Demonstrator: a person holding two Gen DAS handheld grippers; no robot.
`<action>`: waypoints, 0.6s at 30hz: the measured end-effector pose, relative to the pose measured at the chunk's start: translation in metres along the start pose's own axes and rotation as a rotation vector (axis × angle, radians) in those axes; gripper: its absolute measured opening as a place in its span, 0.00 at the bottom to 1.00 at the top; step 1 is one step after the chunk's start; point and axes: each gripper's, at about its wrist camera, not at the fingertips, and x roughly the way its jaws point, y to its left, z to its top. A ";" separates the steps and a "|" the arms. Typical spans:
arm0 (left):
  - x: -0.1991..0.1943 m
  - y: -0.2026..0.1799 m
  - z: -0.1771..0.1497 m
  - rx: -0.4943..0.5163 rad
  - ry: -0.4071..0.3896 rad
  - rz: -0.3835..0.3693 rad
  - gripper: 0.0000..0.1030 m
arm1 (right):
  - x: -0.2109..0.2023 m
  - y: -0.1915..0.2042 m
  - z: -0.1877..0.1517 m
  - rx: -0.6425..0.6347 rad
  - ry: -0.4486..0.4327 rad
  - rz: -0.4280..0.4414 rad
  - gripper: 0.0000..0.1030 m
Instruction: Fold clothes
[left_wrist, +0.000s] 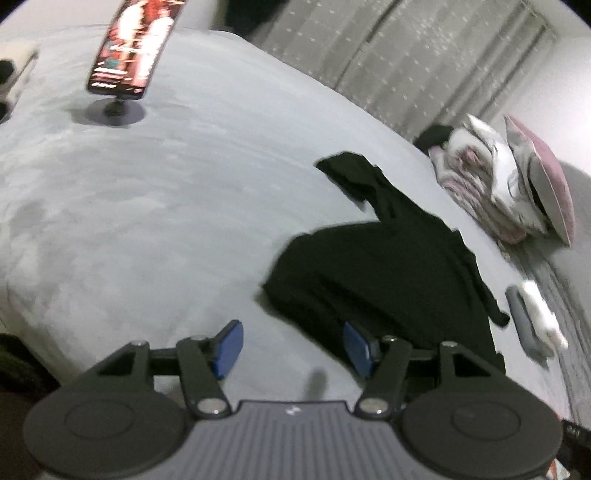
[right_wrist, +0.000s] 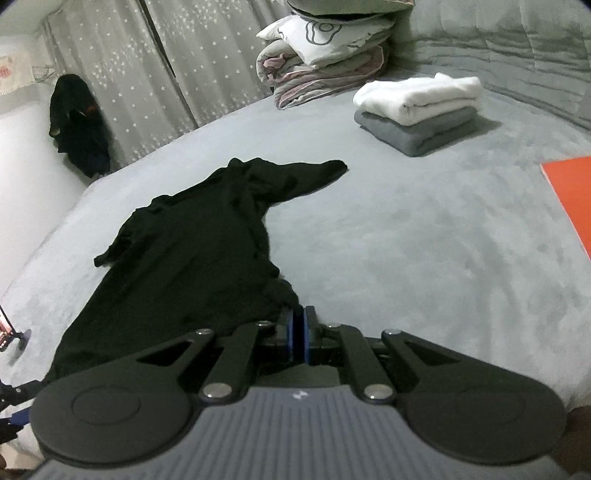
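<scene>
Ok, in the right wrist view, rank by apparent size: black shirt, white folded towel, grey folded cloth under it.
1. black shirt, though it lies nearest the camera.
2. white folded towel and grey folded cloth: they look alike, not ranked.

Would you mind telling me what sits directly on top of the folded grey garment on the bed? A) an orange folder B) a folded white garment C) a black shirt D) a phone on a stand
B: in the right wrist view, a folded white garment lies stacked on the folded grey garment on the bed, while the black shirt lies apart, pinched at its hem by the right gripper.
</scene>
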 end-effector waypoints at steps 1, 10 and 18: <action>0.000 0.004 0.001 -0.012 -0.006 -0.005 0.60 | 0.000 0.001 0.000 -0.009 -0.005 0.004 0.06; 0.003 0.028 0.012 -0.102 -0.043 -0.041 0.58 | 0.007 -0.003 -0.010 -0.054 0.012 -0.017 0.06; 0.032 0.022 0.014 -0.147 -0.045 -0.027 0.21 | 0.009 -0.020 -0.017 0.004 0.042 0.011 0.06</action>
